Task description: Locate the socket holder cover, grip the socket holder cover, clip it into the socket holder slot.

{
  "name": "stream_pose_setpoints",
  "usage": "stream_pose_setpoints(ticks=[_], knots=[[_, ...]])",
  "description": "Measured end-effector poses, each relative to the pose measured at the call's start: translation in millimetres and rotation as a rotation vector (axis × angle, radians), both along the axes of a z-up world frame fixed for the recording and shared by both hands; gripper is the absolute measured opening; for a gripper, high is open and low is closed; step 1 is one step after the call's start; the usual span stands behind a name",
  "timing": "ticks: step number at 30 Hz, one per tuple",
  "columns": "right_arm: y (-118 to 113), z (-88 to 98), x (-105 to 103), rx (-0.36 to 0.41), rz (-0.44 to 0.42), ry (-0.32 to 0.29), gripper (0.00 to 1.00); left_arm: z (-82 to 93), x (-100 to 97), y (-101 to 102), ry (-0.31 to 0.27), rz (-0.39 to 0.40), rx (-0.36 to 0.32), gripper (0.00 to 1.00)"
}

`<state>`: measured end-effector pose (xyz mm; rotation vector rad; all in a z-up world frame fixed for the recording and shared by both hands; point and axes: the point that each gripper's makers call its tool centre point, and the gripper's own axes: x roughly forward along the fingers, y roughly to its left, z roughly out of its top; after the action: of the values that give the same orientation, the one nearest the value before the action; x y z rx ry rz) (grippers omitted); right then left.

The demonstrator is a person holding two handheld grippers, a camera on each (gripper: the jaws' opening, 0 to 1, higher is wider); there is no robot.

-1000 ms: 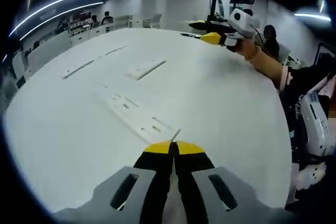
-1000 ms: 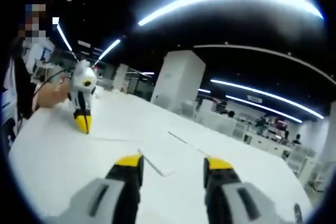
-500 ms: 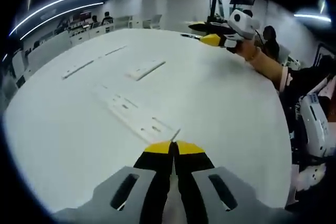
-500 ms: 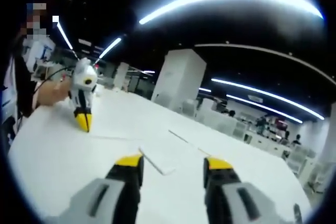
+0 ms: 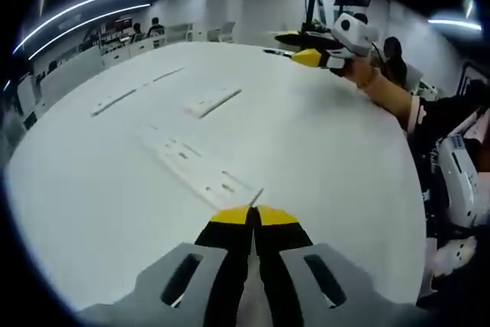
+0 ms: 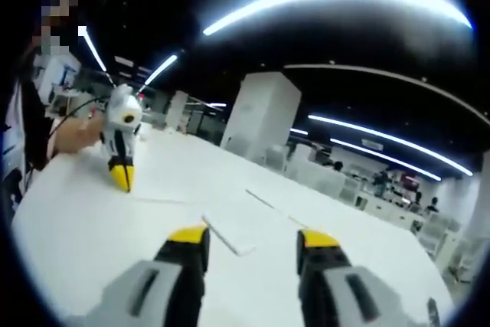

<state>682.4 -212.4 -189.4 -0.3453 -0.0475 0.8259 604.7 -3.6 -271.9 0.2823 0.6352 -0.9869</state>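
Nothing has shifted. Left gripper (image 5: 253, 214) closed at the long white slotted socket holder's (image 5: 200, 171) near end; right gripper (image 6: 253, 239) open above white table (image 5: 321, 158), flat white cover strip (image 6: 228, 234) just ahead.

A long white socket holder (image 5: 200, 171) lies flat on the white table (image 5: 321, 151), running diagonally from the near edge of the left gripper view toward the upper left, its face broken by small dark slot openings. A shorter white socket holder cover (image 5: 215, 101), a flat strip, lies farther out on the table, well apart from the holder and angled the other way. In the right gripper view the same cover (image 6: 228, 236) lies flat as a pale rectangular strip on the table (image 6: 84, 212), one corner pointing toward the camera.
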Motion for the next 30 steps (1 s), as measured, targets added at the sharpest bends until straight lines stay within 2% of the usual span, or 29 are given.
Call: stream_pose_setpoints(ticks=[30], knots=[[1.5,-2.8,0.3,-0.014,0.003,0.002,0.47,1.0,3.2,0.2,-0.008,0.004,-0.004,0.03]])
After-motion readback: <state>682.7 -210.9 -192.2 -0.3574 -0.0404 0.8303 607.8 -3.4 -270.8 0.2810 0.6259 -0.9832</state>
